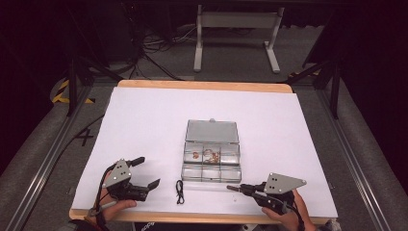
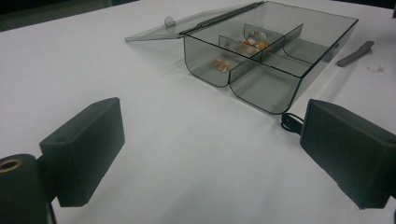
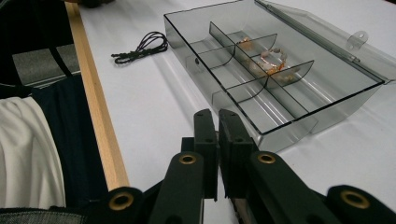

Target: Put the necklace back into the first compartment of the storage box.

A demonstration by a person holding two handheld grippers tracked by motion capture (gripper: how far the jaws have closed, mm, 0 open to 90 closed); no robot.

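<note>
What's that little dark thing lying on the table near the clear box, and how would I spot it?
Start at the clear plastic box with its lid open in the middle of the white table. Just off its near left corner lies a thin black cord, looped into a narrow bundle. It is the one loose dark thing on the white, between the two grippers.
</note>
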